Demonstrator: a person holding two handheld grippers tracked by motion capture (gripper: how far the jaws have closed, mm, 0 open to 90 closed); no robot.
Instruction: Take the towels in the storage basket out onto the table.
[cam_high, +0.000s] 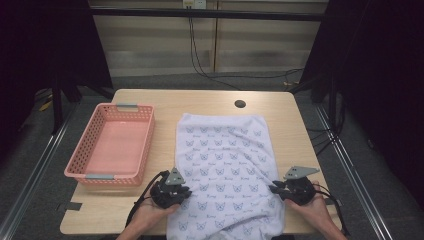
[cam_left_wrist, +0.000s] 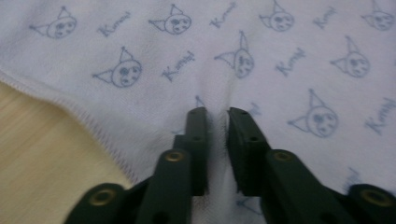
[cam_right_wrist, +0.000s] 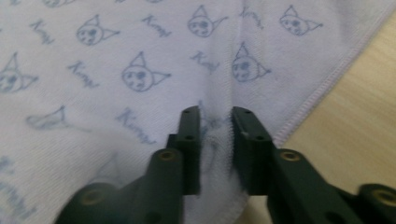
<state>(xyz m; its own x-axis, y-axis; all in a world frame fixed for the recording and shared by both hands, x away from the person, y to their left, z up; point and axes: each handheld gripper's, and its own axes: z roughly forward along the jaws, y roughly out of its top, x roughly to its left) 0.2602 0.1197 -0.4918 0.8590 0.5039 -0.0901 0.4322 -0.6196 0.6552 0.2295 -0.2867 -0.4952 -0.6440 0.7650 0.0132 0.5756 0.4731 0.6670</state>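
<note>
White cloth (cam_high: 225, 165), printed with small cat faces, lay spread on the tabletop (cam_high: 200, 100), its long axis running from the near edge, where it drooped over, toward the far side. The left tool (cam_high: 184, 192) sat at the cloth's left hem near the near end, the right tool (cam_high: 276, 188) at the right hem directly across, so each side had its own tool at the same depth. In the left gripper view the jaws pinched a small ridge of cloth (cam_left_wrist: 217, 116) between them; in the right gripper view a bunched fold (cam_right_wrist: 215, 135) was clenched likewise. Most of the cloth stretched away from both tools toward the far edge, so a fold would likely carry the near end forward. A pink basket (cam_high: 112, 145) stood left, apart from the cloth.
</note>
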